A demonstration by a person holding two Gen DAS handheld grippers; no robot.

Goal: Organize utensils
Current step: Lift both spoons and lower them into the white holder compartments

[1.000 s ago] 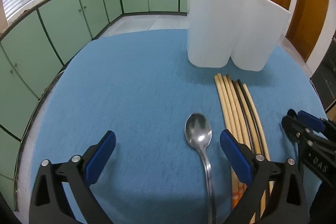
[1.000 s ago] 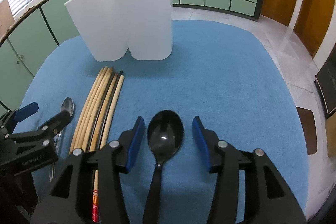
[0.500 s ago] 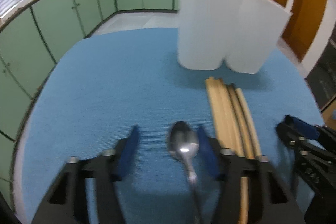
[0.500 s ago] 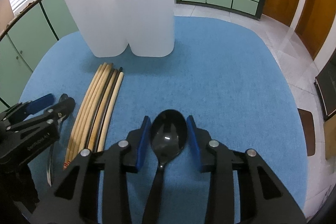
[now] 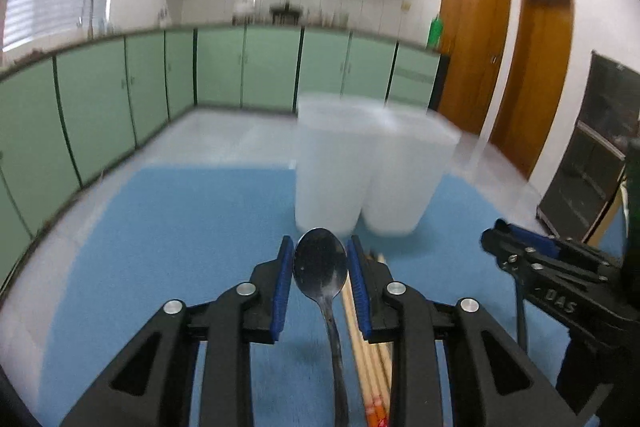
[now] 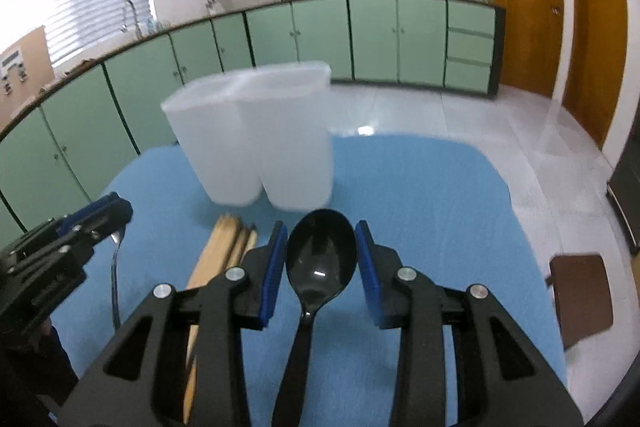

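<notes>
Metal spoon (image 5: 320, 267) sits bowl-forward between the blue pads of the left tool (image 5: 320, 281), jaws closing on it, handle trailing back over the chopsticks (image 5: 366, 343) on the blue counter (image 5: 160, 247); black spoon (image 6: 320, 259) is pinched the same way in the right tool (image 6: 322, 263). Both grips bear on rounded bowl edges, so either spoon could pivot or slip out. The white two-cell holder (image 6: 264, 131) stands just ahead and looks light; a low approach could clip its rim and tip it.

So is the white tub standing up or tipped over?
Standing up. The white tub sits on its base on the blue mat, open rim on top.
</notes>
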